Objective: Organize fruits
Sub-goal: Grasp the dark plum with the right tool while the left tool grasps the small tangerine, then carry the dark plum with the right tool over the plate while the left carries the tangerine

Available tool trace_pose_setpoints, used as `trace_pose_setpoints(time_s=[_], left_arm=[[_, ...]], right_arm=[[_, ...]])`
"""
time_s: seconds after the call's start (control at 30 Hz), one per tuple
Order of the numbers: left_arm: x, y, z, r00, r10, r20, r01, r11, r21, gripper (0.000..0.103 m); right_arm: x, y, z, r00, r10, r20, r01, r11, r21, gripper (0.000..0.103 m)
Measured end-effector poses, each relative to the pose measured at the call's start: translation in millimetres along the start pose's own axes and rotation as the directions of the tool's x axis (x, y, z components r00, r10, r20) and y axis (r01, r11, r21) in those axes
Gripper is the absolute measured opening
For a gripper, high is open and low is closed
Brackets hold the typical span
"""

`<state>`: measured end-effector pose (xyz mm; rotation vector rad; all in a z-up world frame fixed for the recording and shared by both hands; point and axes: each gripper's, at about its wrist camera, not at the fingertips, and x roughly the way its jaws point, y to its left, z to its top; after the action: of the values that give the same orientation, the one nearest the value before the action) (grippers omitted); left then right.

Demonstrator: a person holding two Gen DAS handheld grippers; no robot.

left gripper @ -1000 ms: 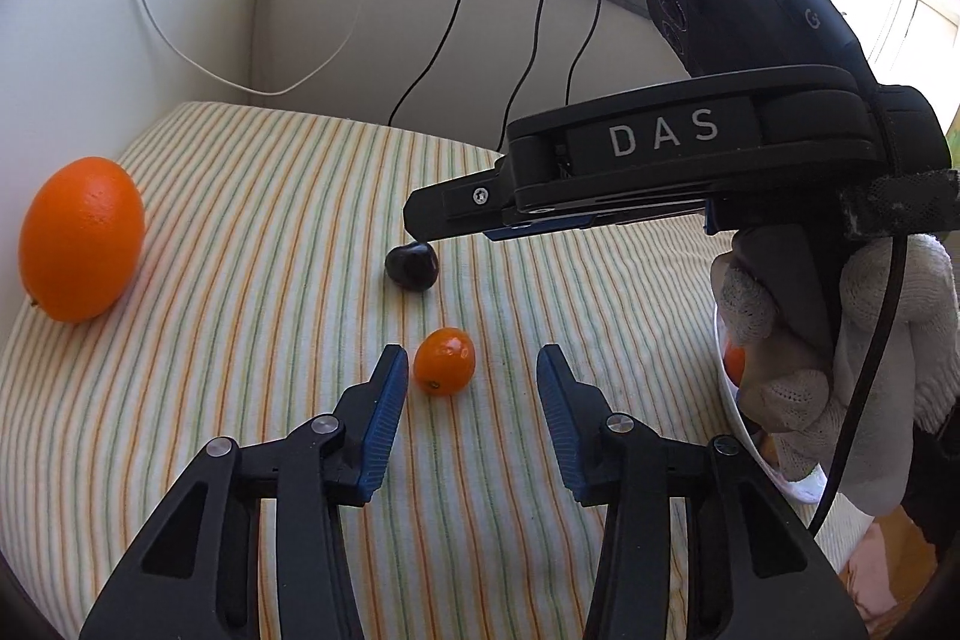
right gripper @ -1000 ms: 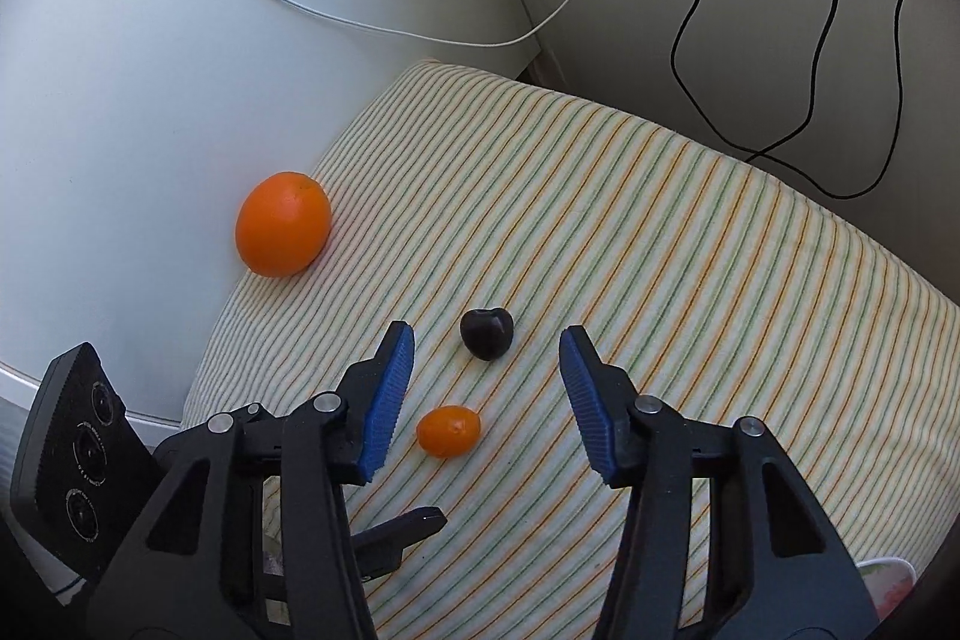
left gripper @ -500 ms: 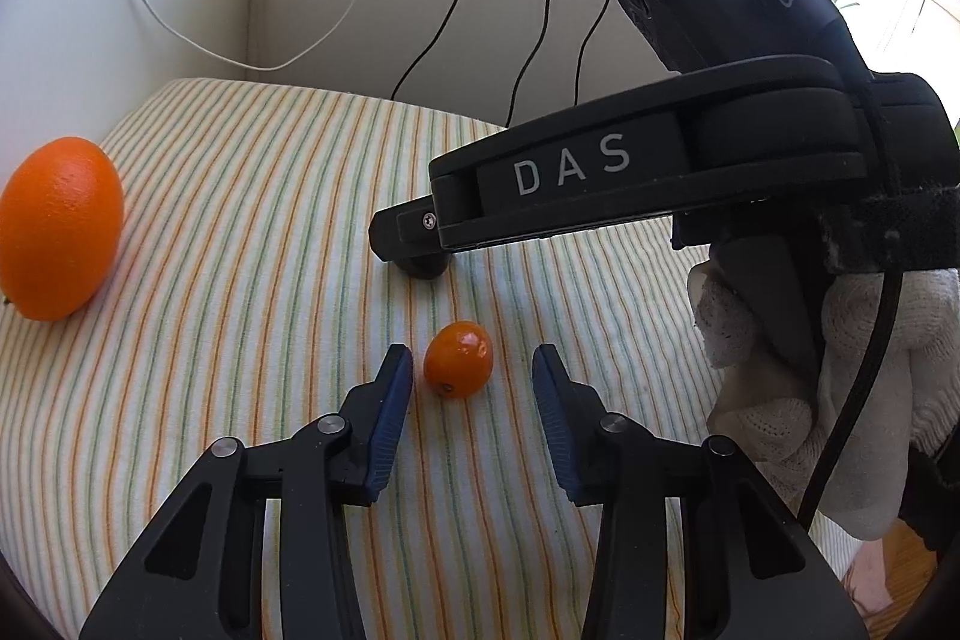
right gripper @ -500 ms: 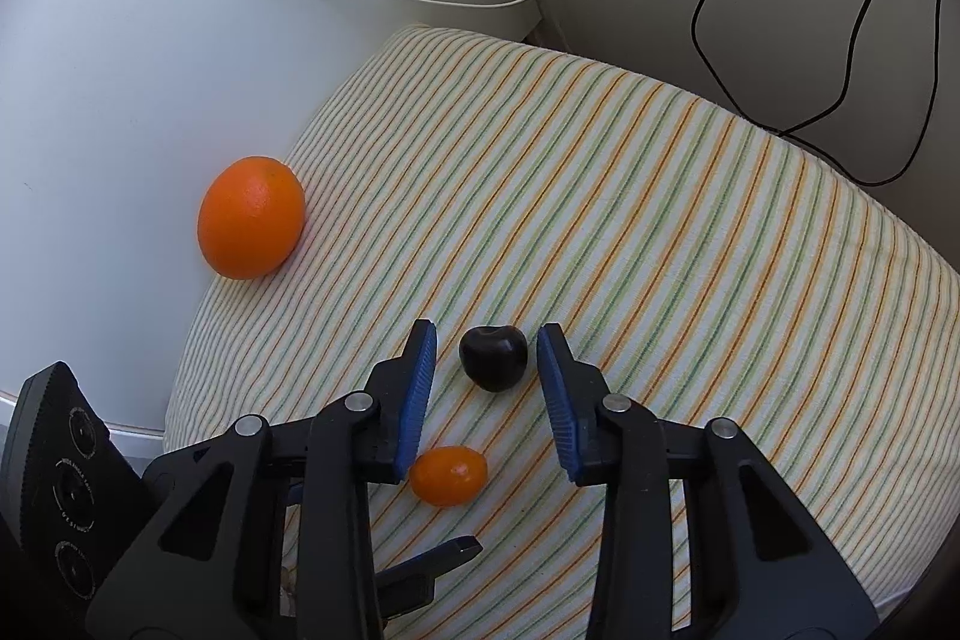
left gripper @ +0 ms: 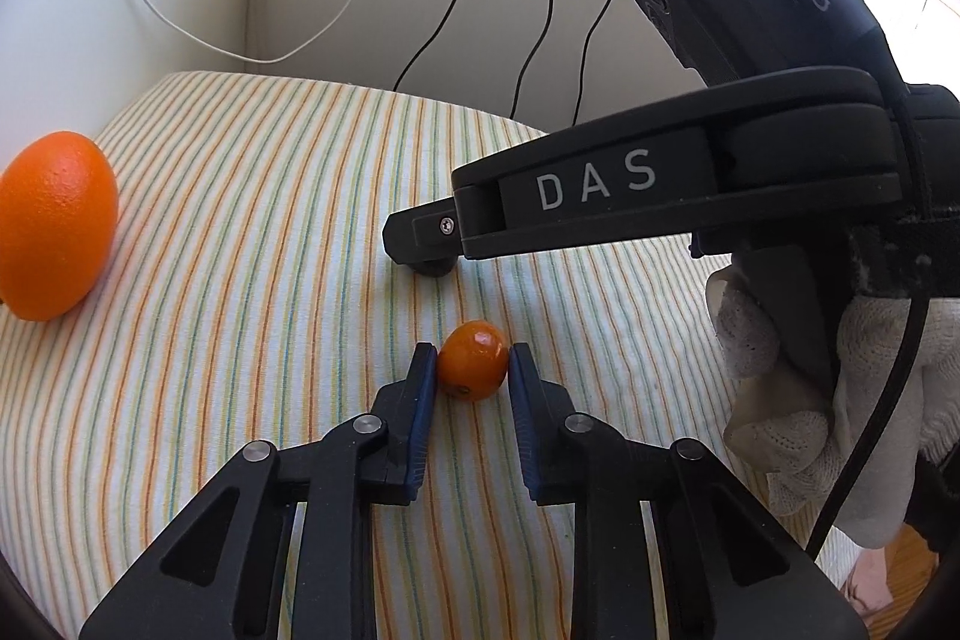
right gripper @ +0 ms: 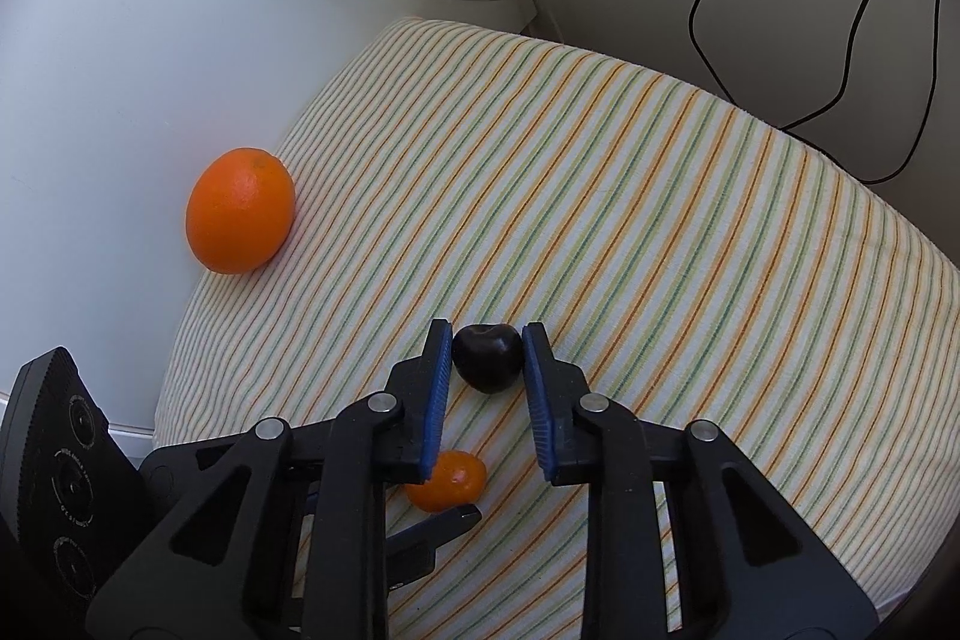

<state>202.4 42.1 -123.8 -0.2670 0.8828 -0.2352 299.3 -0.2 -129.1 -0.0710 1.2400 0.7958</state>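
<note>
A small orange kumquat (left gripper: pixel 472 360) lies on the striped cloth (left gripper: pixel 252 232); my left gripper (left gripper: pixel 468 367) is closed around it, both blue pads touching its sides. A dark cherry (right gripper: pixel 487 357) sits between the pads of my right gripper (right gripper: pixel 487 349), which is shut on it. The kumquat also shows in the right wrist view (right gripper: pixel 447 480), below the right gripper's left finger. A large orange (left gripper: pixel 53 232) rests at the cloth's left edge by the wall, and shows in the right wrist view (right gripper: pixel 239 218). The right gripper body (left gripper: pixel 630 196) hides the cherry in the left wrist view.
White walls close in the cloth at the left and back. Black cables (left gripper: pixel 540 40) and a white cable (left gripper: pixel 198 34) hang on the back wall. A gloved hand (left gripper: pixel 840 400) holds the right gripper at the right.
Both grippers have moved forward and closed: the left onto the kumquat, the right onto the cherry. The large orange has not moved.
</note>
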Motion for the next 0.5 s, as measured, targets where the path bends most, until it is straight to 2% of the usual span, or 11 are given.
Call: trace_pose_setpoints(time_s=[0.5], left_arm=[[-28,-12,-11,0.998,-0.024,0.057,0.022,0.999,0.025,0.022]], right_arm=[[-43,6,-10,0.998,0.012,0.068,-0.011,1.000,-0.017,0.025]])
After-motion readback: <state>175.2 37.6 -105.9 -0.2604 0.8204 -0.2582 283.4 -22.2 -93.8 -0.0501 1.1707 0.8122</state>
